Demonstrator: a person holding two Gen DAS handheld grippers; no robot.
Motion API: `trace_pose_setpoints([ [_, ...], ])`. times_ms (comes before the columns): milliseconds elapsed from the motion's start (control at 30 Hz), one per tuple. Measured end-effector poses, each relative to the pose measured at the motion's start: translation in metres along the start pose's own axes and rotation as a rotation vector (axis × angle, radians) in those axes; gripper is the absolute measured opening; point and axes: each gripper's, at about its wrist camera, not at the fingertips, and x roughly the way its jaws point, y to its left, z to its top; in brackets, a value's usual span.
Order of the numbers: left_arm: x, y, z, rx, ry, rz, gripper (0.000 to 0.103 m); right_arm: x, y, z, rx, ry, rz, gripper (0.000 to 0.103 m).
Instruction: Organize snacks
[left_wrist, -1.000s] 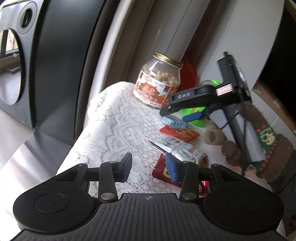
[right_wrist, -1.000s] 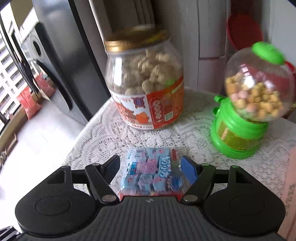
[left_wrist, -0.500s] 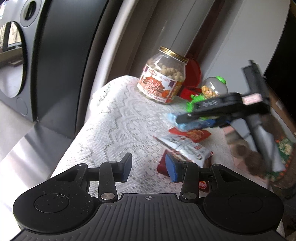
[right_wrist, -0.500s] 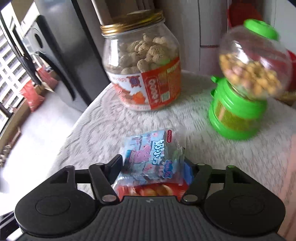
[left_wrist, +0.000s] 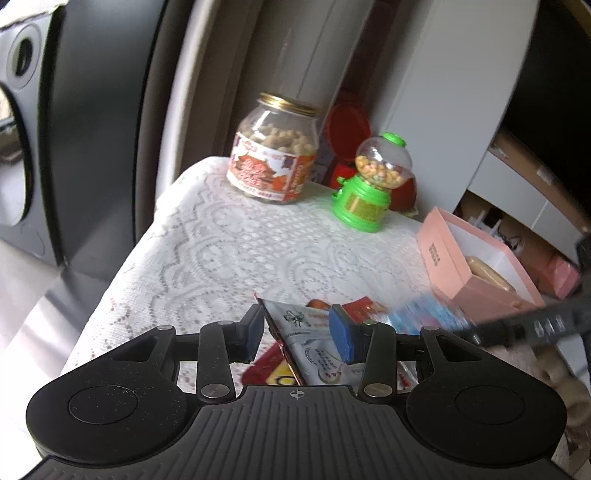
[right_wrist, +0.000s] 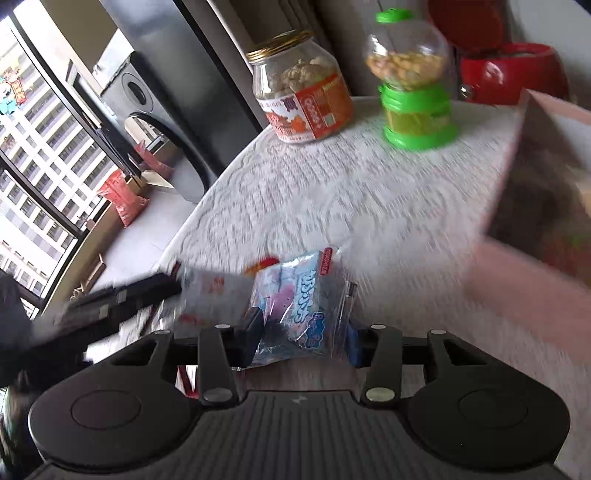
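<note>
My right gripper (right_wrist: 303, 330) is shut on a blue snack packet (right_wrist: 295, 302) and holds it above the lace-covered table (right_wrist: 332, 206). The packet also shows blurred in the left wrist view (left_wrist: 424, 314), beside the pink box (left_wrist: 476, 258). My left gripper (left_wrist: 297, 328) is open, its fingers either side of a white snack pouch (left_wrist: 310, 339) that lies on red packets (left_wrist: 273, 365). The pink box shows blurred at the right of the right wrist view (right_wrist: 543, 177).
A peanut jar with a gold lid (left_wrist: 275, 151) and a green candy dispenser (left_wrist: 373, 184) stand at the table's far end. A red container (left_wrist: 347, 129) is behind them. A dark speaker (left_wrist: 74, 110) stands to the left, off the table.
My right gripper closed on the blue packet, lifted it and carried it back and right toward the pink box. My left gripper moved over the white pouch.
</note>
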Motion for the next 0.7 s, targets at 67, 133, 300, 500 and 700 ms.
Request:
trace_pose_setpoints([
  [67, 0.000, -0.010, -0.001, 0.031, 0.013, -0.005, 0.044, -0.012, -0.009, -0.019, 0.004, -0.018, -0.025, 0.041],
  [133, 0.002, -0.020, -0.004, 0.063, 0.034, -0.014, 0.044, -0.024, -0.017, -0.034, 0.004, -0.040, -0.067, 0.038],
  [300, 0.007, -0.039, -0.009, 0.111, 0.041, 0.002, 0.044, -0.040, -0.045, -0.064, 0.042, -0.110, -0.169, 0.039],
  [500, 0.002, -0.050, 0.002, 0.136, -0.031, 0.041, 0.044, -0.050, -0.046, -0.078, 0.040, -0.192, -0.223, 0.064],
  [700, 0.013, -0.060, 0.007, 0.161, -0.012, 0.045, 0.044, -0.036, -0.015, -0.067, -0.034, -0.215, -0.178, 0.078],
])
